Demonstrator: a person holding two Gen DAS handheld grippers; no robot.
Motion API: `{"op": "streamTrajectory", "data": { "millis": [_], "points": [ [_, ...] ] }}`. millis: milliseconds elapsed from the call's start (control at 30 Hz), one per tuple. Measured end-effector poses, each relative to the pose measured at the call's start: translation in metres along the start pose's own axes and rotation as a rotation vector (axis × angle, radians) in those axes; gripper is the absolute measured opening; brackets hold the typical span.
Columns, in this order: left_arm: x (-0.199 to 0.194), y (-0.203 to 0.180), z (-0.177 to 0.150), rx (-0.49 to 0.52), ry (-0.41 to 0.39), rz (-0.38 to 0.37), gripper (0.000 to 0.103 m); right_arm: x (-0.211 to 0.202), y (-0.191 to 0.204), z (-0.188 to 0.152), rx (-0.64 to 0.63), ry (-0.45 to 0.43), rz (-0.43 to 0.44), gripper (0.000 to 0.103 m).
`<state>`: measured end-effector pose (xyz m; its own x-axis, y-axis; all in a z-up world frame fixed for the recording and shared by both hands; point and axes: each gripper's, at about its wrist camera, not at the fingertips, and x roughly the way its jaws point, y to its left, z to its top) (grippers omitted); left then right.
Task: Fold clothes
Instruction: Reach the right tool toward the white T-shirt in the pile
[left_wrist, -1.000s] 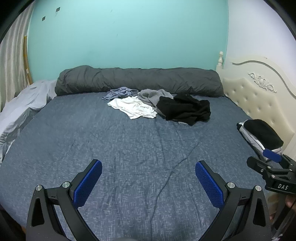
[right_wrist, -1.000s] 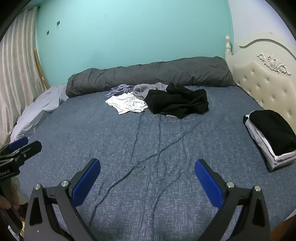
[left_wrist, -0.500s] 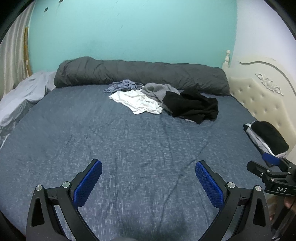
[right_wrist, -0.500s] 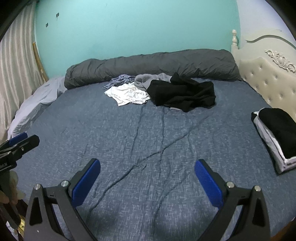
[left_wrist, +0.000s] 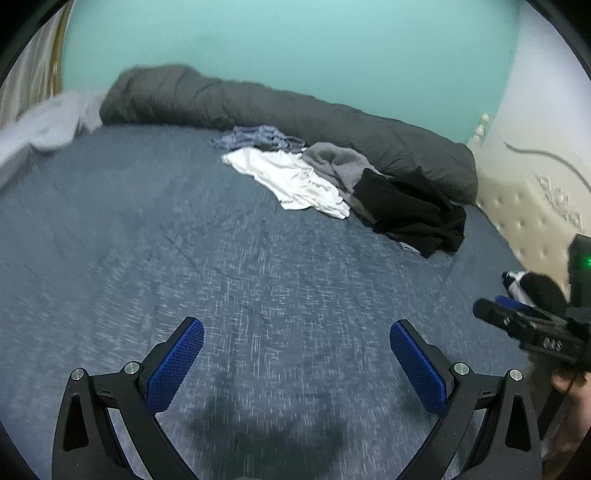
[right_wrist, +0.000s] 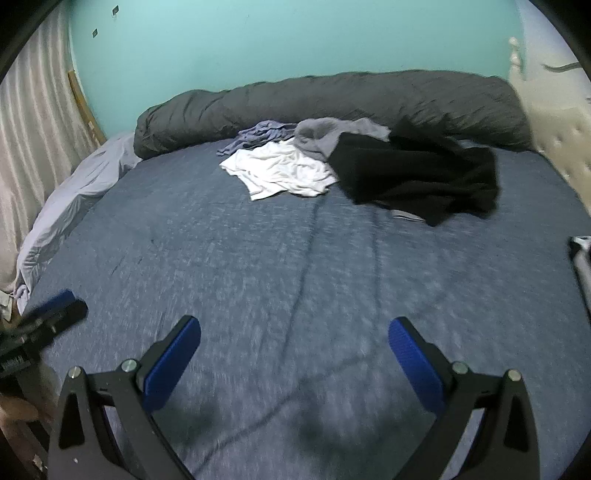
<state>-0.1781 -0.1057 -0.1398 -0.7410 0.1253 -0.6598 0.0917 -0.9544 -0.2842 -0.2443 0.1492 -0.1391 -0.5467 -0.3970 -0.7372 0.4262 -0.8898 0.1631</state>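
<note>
Blue-padded and spread wide, my left gripper (left_wrist: 296, 354) and my right gripper (right_wrist: 294, 352) both hang empty over the bare near stretch of the bed (right_wrist: 229, 258). Well beyond them, close to the rolled grey duvet (right_wrist: 332, 99), the unfolded clothes lie in a loose heap: a white shirt (right_wrist: 280, 173), a grey top (right_wrist: 325, 133), a bluish piece (right_wrist: 258, 134) and a black garment (right_wrist: 417, 177) overlapping. Off to my right sits a folded stack (left_wrist: 532, 288), so I judge some folding is done, with these four left to fetch.

Clothes heap (right_wrist: 332, 170) before rolled duvet (right_wrist: 332, 99), apparently touching it
</note>
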Motion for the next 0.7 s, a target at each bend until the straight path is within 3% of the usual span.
{"op": "streamTrajectory", "data": {
  "millis": [133,267,467,700],
  "points": [
    [0.034,0.031,0.000,-0.058,0.019,-0.015,0.103,0.046,0.000,0.024,-0.011,0.017,-0.005,0.102],
    [0.059,0.048,0.002,-0.047,0.022,-0.005,0.103,0.089,-0.003,0.045,-0.024,0.031,-0.027,0.102],
    [0.080,0.057,0.004,-0.019,0.011,-0.020,0.103,0.141,-0.005,0.076,-0.038,0.032,-0.031,0.102],
    [0.097,0.066,0.005,-0.023,0.014,-0.013,0.103,0.193,0.005,0.110,-0.140,0.021,-0.045,0.102]
  ]
}}
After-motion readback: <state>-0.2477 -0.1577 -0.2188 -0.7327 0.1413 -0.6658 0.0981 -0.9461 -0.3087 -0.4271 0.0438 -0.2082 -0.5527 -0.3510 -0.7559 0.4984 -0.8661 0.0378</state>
